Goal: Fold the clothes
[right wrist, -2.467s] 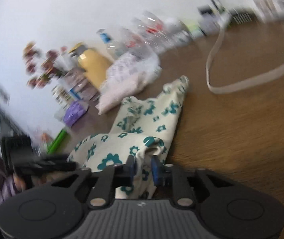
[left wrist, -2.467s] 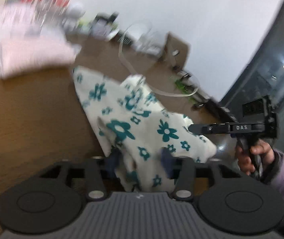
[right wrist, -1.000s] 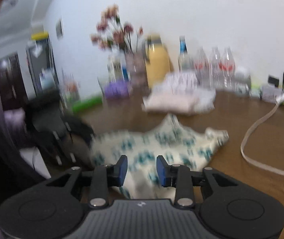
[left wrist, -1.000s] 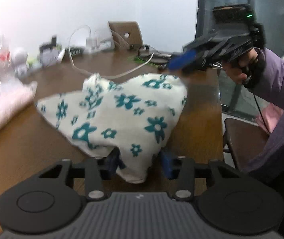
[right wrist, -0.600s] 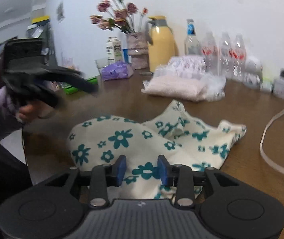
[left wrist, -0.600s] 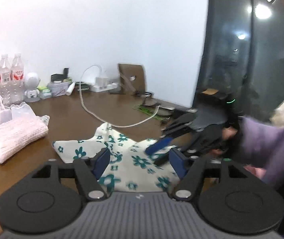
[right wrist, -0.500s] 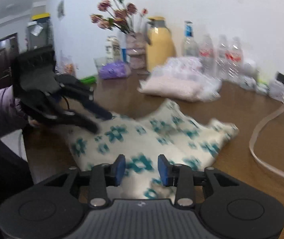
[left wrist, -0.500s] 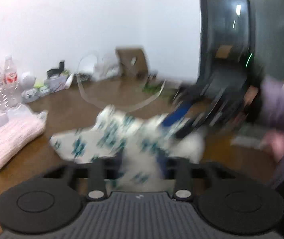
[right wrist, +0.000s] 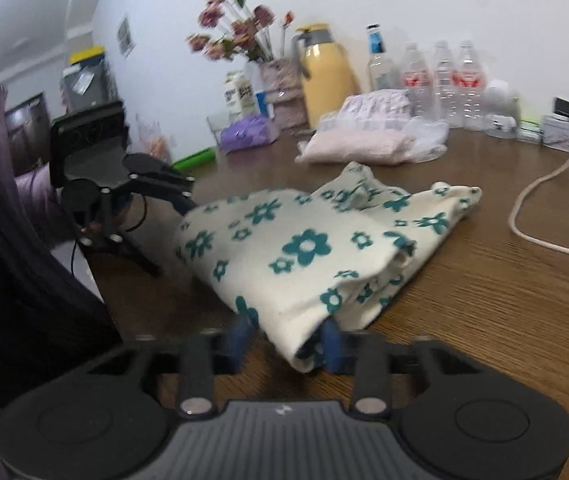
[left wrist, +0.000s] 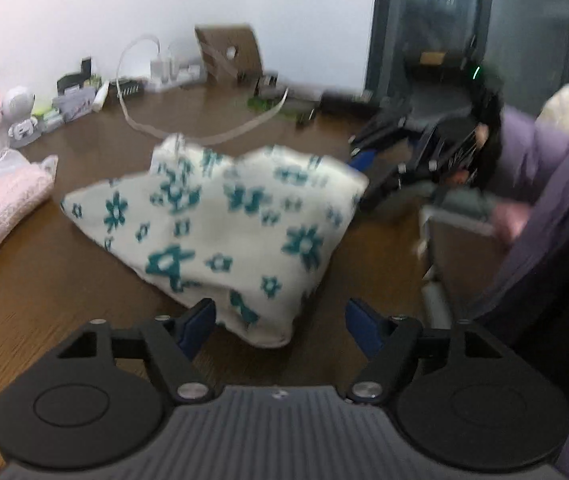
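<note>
A cream cloth with teal flowers (left wrist: 224,216) lies folded on the brown table (left wrist: 64,288). In the left wrist view my left gripper (left wrist: 282,324) has its jaws opening wide, and the cloth's near corner lies loose between them, untouched by the pads. My right gripper (left wrist: 364,180) shows blurred at the cloth's far right corner. In the right wrist view that corner of the cloth (right wrist: 304,248) sits between the closing jaws of my right gripper (right wrist: 286,340), with a small gap still showing at the left pad. My left gripper (right wrist: 176,240) stands at the cloth's far left edge.
A pink folded cloth in a clear bag (right wrist: 356,144) lies behind, with water bottles (right wrist: 444,76), a yellow flask (right wrist: 326,84) and a vase of flowers (right wrist: 244,20). A white cable (right wrist: 540,184) curls on the right. A purple sleeve (left wrist: 544,200) is beyond the table edge.
The left jaws closed on the cloth's corner, then spread wide and let it go. The right gripper has come down to the opposite corner. The cloth has settled flat and folded.
</note>
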Available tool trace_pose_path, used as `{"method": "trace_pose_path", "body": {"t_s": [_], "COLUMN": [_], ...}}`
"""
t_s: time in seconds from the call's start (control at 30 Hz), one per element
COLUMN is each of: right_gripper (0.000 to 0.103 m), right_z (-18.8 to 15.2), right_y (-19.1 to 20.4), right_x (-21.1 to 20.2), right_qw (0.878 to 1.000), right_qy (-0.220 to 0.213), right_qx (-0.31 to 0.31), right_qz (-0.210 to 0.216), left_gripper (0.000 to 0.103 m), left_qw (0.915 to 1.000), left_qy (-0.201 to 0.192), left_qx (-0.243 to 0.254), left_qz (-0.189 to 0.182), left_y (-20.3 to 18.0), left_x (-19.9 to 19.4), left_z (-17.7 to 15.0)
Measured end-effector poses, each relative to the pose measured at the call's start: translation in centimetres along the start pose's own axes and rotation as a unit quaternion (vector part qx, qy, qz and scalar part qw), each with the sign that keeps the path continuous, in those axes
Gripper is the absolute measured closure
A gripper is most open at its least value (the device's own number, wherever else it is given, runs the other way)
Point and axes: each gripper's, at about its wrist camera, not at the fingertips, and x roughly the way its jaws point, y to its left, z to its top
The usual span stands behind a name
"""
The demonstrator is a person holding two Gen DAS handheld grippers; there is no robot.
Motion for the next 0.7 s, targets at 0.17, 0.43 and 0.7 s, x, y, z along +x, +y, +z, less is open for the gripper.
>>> {"method": "trace_pose_path", "body": {"t_s": [0.17,0.43,0.7], "right_gripper": [0.093,0.093,0.081], "right_z": [0.1,3.6,5.5], "right_y": [0.9,-2.4,-10.0], "right_x": [-1.7,-4.4,0.4], "right_qw": [0.998,0.984,0.955], "right_qy": [0.005,-0.113,-0.116], "right_qx": [0.021,0.108,0.253], "right_qz": [0.053,0.082,-0.107], "left_gripper": [0.096,0.095,0.061], "left_qw": [1.0,0.9796,0.9371], "left_qy": [0.002,-0.118,-0.135], "left_qx": [-0.007,-0.141,-0.314], "left_qz": [0.004,-0.081,0.072], "left_y": [-0.5,4.1,11.6], "left_x": [0.3,-5.1,2.8], "left_z": [-0.3,3.1,7.3]}}
